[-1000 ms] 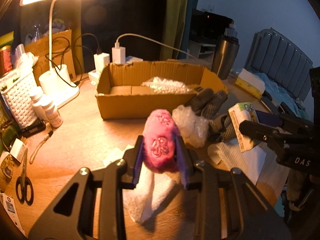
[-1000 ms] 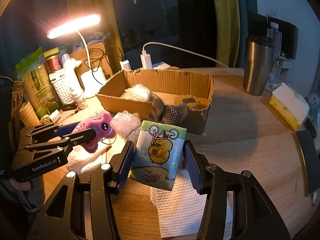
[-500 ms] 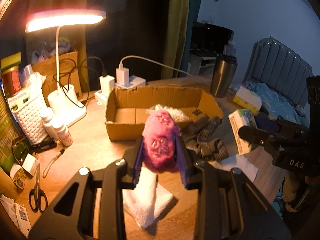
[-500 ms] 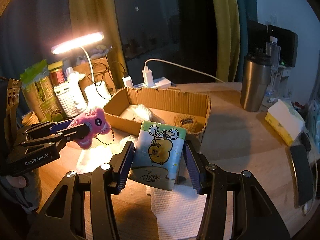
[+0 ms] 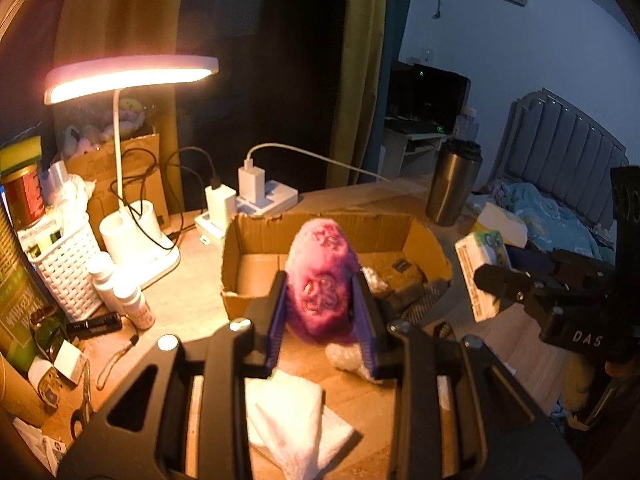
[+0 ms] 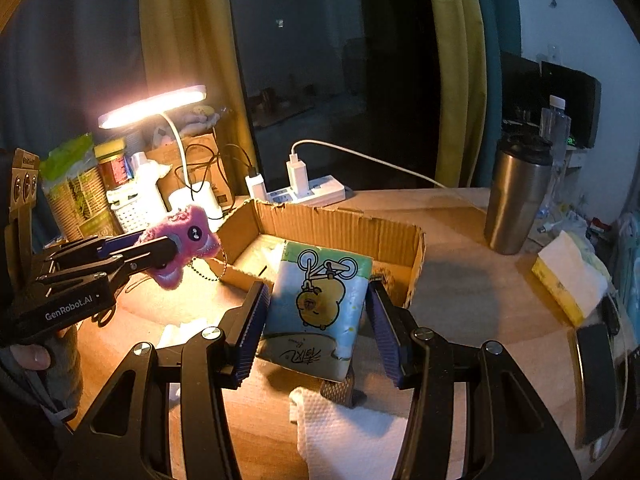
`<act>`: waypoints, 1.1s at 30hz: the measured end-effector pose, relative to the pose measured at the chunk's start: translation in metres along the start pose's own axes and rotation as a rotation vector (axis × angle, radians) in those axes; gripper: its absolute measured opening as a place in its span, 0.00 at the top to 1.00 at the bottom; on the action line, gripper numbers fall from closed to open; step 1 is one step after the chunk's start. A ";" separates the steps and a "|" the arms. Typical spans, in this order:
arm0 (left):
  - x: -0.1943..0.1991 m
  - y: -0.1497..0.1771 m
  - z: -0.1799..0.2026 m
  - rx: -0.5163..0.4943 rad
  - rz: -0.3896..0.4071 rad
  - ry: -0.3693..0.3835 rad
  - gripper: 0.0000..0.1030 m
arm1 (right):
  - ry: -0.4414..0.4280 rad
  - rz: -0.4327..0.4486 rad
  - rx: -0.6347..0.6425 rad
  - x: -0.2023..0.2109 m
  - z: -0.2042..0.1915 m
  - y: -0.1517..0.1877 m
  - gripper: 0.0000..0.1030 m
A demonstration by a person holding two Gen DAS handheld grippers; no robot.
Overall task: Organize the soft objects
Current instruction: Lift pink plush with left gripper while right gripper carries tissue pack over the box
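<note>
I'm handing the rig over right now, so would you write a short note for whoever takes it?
Left gripper: shut on the pink plush, held above the table in front of the box.
Right gripper: shut on the tissue pack, also lifted near the box.
Done: bubble wrap already lies in the box.
Left: drop plush and pack in the box, then the paper towels and the dark cloth items at the box's right end.

one plush toy (image 5: 322, 280), one tissue pack (image 6: 318, 308), one cardboard box (image 5: 424, 240), two grippers (image 5: 320, 320)
</note>
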State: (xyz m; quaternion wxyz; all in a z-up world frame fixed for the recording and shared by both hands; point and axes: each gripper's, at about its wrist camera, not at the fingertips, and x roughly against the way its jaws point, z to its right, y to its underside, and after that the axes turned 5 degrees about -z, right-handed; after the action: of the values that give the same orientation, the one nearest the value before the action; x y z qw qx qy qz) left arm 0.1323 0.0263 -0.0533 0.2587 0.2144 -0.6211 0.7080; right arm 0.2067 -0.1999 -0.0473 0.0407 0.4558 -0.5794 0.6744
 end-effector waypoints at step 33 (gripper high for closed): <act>-0.081 -0.022 -0.051 0.090 -0.060 -0.022 0.69 | -0.053 -0.114 0.057 -0.093 -0.018 -0.046 0.48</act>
State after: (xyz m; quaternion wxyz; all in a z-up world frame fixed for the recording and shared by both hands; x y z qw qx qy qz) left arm 0.2100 0.0706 -0.0939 0.2630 0.2523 -0.5847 0.7248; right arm 0.2771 -0.1262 -0.0733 0.0509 0.5067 -0.5341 0.6748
